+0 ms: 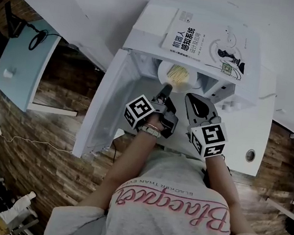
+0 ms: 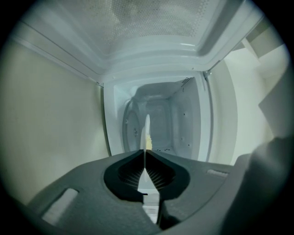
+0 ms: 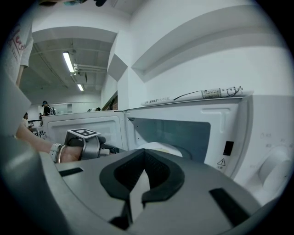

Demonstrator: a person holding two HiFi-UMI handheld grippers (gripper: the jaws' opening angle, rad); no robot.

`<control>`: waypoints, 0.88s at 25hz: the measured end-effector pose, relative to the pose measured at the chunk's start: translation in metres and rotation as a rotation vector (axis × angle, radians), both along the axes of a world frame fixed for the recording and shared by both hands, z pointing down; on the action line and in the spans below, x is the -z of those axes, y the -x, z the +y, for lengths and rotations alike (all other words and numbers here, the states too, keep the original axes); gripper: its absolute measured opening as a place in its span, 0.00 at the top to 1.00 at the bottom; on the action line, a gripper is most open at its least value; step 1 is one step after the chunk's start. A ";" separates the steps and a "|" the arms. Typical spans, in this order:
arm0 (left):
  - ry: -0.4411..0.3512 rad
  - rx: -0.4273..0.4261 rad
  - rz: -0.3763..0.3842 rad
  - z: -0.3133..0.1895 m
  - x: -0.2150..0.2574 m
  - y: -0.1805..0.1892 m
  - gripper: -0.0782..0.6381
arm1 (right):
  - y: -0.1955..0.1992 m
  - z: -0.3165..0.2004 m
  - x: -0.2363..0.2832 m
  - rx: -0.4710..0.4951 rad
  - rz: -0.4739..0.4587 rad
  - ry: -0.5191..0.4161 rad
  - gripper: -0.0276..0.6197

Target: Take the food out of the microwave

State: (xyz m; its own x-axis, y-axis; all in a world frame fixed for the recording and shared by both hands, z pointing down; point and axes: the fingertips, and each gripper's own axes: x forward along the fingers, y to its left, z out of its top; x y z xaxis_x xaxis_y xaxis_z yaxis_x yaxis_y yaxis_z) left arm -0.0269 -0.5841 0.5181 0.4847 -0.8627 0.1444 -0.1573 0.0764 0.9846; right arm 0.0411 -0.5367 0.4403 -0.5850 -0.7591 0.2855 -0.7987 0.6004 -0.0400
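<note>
A white plate (image 1: pixel 170 69) of pale yellow food (image 1: pixel 180 75) sits at the mouth of the open white microwave (image 1: pixel 147 29). My left gripper (image 1: pixel 166 88) reaches in from the front and is shut on the plate's near rim. In the left gripper view the plate (image 2: pixel 147 128) shows edge-on as a thin white strip between the closed jaws of the left gripper (image 2: pixel 146 151), with the oven cavity (image 2: pixel 177 119) behind. My right gripper (image 1: pixel 191 99) hovers just right of the left one, shut and holding nothing. The right gripper (image 3: pixel 144 153) looks over its jaws at the plate (image 3: pixel 161 148).
The microwave door (image 1: pixel 106 104) hangs open to the left. A book (image 1: pixel 209 42) lies on top of the oven. The control panel with a knob (image 3: pixel 275 167) is on the oven's right side. The white counter (image 1: pixel 266 123) extends to the right.
</note>
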 end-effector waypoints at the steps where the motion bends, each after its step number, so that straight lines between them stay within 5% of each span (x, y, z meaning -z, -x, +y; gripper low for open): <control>1: -0.002 0.001 0.001 0.002 0.002 0.000 0.87 | 0.000 0.001 0.001 -0.002 0.001 -0.006 0.94; 10: -0.041 0.017 -0.034 0.022 0.022 0.003 0.87 | 0.002 0.016 0.011 -0.040 0.007 -0.042 0.95; 22: -0.069 0.058 0.010 0.059 0.037 0.003 0.87 | 0.002 0.046 0.026 -0.073 0.010 -0.103 0.95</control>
